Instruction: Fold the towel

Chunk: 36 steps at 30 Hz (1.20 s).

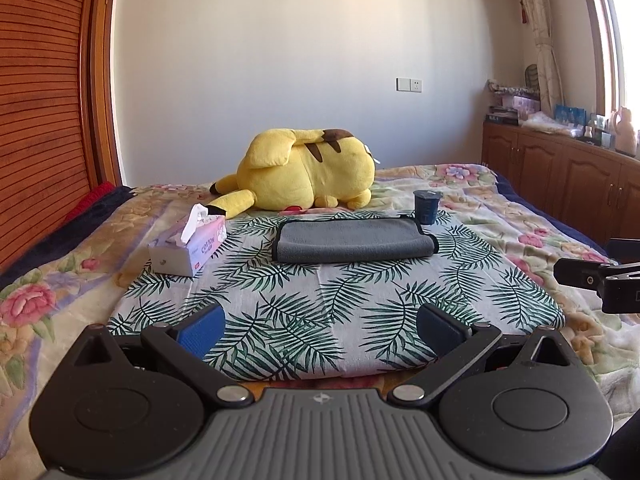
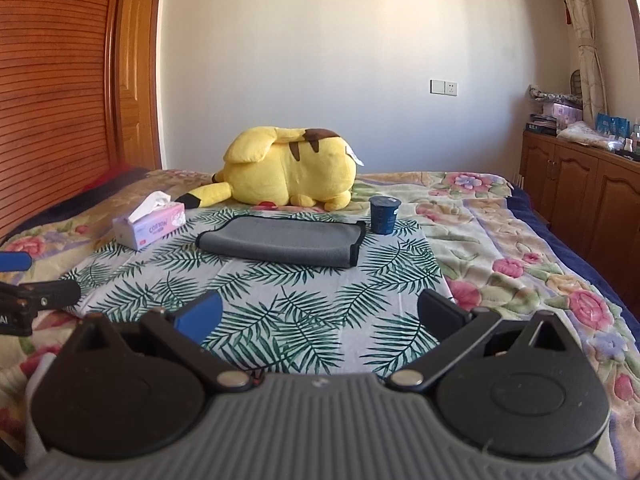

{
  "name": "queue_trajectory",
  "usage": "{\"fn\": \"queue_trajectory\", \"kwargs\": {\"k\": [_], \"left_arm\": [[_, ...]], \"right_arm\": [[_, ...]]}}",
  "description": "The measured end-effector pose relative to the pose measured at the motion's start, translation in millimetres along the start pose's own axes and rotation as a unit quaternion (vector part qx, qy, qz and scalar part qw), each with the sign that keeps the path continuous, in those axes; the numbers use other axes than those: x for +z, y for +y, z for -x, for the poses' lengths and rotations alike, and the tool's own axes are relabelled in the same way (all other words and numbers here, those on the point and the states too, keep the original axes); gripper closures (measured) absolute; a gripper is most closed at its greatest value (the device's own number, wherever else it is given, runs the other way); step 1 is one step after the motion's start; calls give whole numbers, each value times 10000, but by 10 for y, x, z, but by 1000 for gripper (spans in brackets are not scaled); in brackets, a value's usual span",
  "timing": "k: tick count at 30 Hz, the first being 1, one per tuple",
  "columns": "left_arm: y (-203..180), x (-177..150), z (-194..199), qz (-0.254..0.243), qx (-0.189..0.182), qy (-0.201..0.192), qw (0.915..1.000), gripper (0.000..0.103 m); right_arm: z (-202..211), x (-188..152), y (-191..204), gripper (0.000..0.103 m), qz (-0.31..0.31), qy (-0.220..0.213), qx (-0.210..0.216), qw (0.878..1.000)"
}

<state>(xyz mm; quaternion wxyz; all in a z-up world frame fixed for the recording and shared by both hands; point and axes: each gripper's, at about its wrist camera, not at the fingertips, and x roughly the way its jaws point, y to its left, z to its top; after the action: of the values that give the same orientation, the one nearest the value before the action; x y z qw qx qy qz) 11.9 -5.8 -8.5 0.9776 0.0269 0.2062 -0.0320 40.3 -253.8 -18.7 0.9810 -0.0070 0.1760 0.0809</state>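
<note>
Grey towel (image 1: 354, 239) lies folded on a leaf-print cloth (image 1: 320, 304) spread over the bed (image 2: 520, 248), probably as a flat working surface. Left tool (image 1: 320, 326) and right tool (image 2: 318, 318) hang well short of it, fingers apart, holding nothing.

Plush (image 1: 308, 170): yellow, brown stripes, lying on its side at the far end of the leaf cloth.
Tissue box (image 1: 188, 250): pink and white, one tissue sticking up, at the cloth's left edge.
Cup (image 2: 384, 214): dark blue, upright, on the cloth's far right corner.
Leaf cloth (image 1: 328, 304): white with green fronds, spread over the blanket.
Blanket (image 2: 520, 248): floral, covers the bed.
Cabinets (image 1: 560, 176): wooden, along the right wall, cluttered top.
Socket (image 2: 444, 87): on the back wall.
</note>
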Motion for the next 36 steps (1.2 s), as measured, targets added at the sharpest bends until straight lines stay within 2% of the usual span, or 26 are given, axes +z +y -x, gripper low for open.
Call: {"fn": "queue_trajectory", "kwargs": {"k": [17, 36], "left_arm": [[-5, 39, 110, -68, 55, -379, 9992, 16], [3, 33, 111, -57, 51, -380, 9992, 16]], "right_arm": [[96, 14, -48, 0, -92, -430, -180, 9989], [100, 12, -47, 0, -84, -463, -223, 9986]]}}
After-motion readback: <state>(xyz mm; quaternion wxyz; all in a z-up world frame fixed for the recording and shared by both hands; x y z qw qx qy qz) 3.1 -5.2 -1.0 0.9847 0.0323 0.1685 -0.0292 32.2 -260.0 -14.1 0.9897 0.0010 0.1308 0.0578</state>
